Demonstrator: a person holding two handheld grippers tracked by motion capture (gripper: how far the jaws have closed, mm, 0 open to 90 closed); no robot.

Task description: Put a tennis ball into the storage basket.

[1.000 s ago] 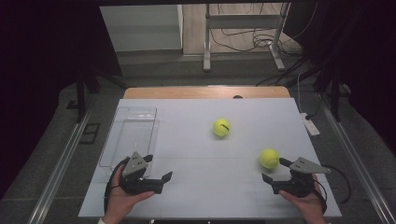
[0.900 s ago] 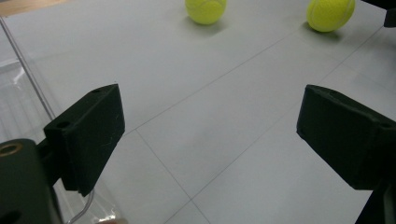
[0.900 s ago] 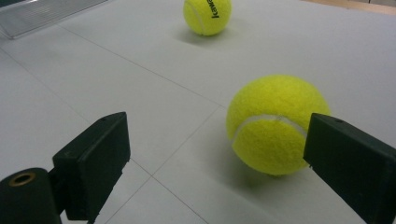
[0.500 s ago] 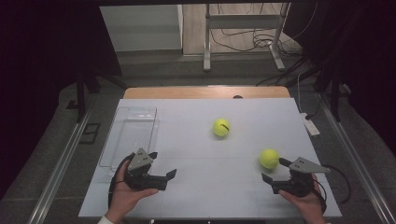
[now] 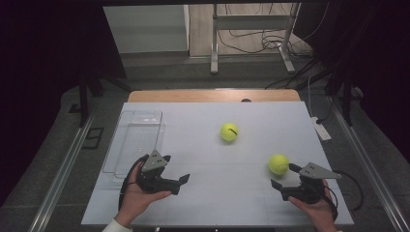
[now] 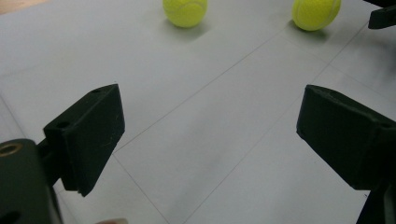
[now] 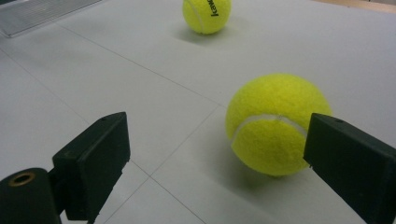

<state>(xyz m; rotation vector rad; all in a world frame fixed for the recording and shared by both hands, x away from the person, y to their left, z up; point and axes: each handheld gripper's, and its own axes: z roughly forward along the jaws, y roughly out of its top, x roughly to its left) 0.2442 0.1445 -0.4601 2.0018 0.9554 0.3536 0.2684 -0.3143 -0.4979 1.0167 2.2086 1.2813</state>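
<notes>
A fuzzy yellow-green tennis ball with a white seam (image 7: 275, 123) rests on the desk just ahead of the right gripper's fingers (image 7: 348, 161), close against the inside of one of them. A second yellow-green tennis ball with black lettering (image 7: 206, 14) sits farther beyond, well apart.

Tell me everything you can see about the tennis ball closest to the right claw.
The near tennis ball is bright yellow-green with a fuzzy, felt-like look and a curved white seam. It sits on the white table, throwing a soft shadow, just ahead of the open right claw. One jaw partly overlaps it in the right gripper view; contact cannot be told. Nothing else touches it.
</notes>
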